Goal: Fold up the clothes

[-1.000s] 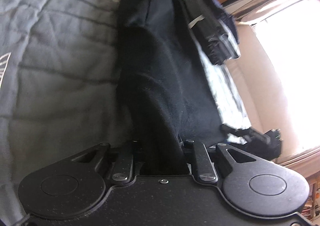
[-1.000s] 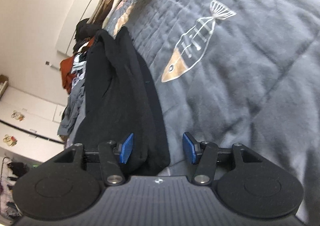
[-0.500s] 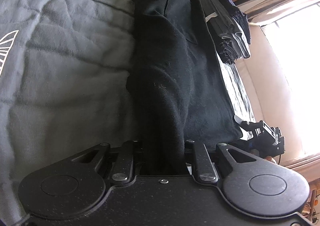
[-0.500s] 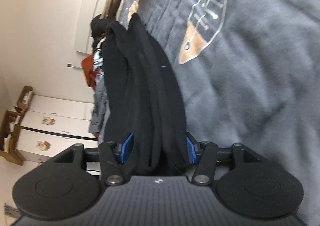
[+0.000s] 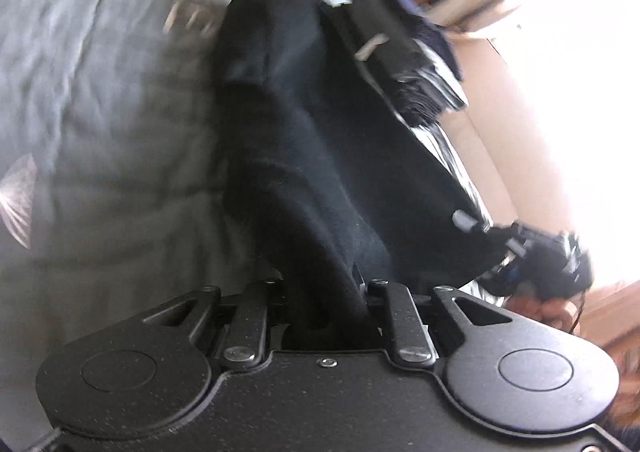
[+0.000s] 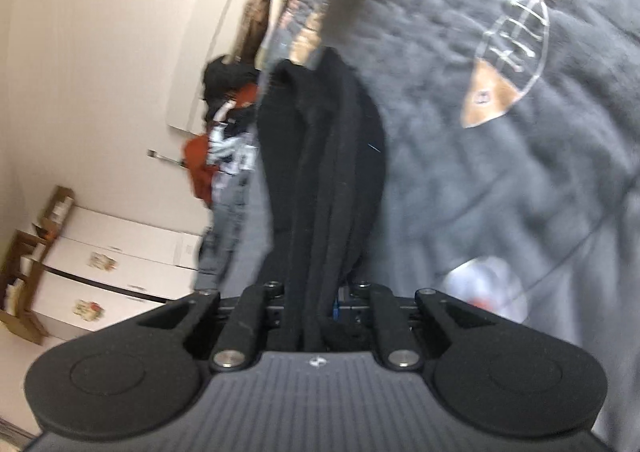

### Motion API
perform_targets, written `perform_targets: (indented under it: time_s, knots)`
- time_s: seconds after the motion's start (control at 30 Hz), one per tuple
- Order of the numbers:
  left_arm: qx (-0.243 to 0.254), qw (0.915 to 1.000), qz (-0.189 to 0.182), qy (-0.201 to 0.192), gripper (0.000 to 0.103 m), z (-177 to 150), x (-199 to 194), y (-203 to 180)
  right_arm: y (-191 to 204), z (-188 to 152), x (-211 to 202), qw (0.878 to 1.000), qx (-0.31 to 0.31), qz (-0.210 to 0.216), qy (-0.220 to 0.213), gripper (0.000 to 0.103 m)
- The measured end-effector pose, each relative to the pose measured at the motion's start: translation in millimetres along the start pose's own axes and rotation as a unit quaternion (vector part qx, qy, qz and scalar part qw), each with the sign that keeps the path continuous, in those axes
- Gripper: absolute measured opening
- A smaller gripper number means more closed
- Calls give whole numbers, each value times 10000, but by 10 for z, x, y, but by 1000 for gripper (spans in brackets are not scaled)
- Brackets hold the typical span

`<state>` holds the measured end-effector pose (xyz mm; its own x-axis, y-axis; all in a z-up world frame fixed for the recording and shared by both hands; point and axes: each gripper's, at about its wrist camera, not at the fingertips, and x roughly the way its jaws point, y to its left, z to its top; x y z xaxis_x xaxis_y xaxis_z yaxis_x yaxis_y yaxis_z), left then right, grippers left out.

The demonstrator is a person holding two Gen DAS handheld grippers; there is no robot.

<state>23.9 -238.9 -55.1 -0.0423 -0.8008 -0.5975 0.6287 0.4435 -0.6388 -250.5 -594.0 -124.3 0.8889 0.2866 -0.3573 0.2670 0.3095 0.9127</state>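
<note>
On the bed [image 5: 100,123], the garment [image 5: 312,155] runs straight ahead — left gripper [image 5: 324,292] clenched on it, right gripper [image 6: 316,292] closing on its other end.

strong daylight comes from a window [image 5: 580,99] at the right of the left wrist view, where it burns out to plain white. both pictures are smeared by motion blur, and the fisheye lens bends the edges, with dark corners.

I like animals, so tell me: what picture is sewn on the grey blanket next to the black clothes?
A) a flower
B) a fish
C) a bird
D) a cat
B: the grey blanket has a bony fish stitched on it, with an orange head.
</note>
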Motion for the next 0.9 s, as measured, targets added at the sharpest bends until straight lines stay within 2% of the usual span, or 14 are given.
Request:
perform_targets:
  time_s: [0.1,0.2,0.27,0.33,0.4,0.47,0.5,0.57,0.6,0.67,0.73,0.77,0.83,0.9]
  knots:
    - [287,9996,-37,11,18,-107,-465,-171,255,-217,-272,9999,-34,52,128,11]
    - [420,9987,68,287,18,-365,-632,-285,268,-517,-472,9991,4,-140,402,11]
    - [415,9967,243,652,18,-608,-556,-282,153,-735,-523,9966,-98,-555,605,11]
    - [166,9919,612,1099,19,-803,-325,-172,-20,-934,-499,9898,-369,-1119,805,12]
    - [-108,9832,1038,1498,31,-958,-90,-57,-108,-1036,-423,9796,-754,-1653,859,17]
    - [-281,9758,1379,1672,34,-1004,57,12,-167,-1106,-329,9652,-1173,-2171,861,22]
    - [-293,9755,1420,1658,34,-986,57,4,-154,-1108,-348,9611,-1306,-2295,805,28]
    - [-61,9757,1555,1542,40,-935,-61,-113,-40,-1047,-520,9617,-1423,-2273,578,33]
    - [143,9746,1686,1471,45,-919,-155,-195,17,-1016,-607,9617,-1480,-2261,464,40]
    - [517,9718,1939,1241,52,-875,-361,-352,143,-953,-791,9599,-1653,-2255,201,49]
    - [796,9697,2174,785,53,-799,-614,-485,310,-873,-940,9508,-2072,-2294,-186,54]
    - [842,9711,2179,492,58,-748,-728,-541,395,-832,-1003,9448,-2293,-2310,-383,57]
    - [805,9759,2022,-190,66,-628,-909,-629,513,-720,-1019,9380,-2625,-2155,-693,60]
    - [812,9745,1942,-783,69,-522,-942,-692,570,-583,-904,9389,-2781,-1856,-815,63]
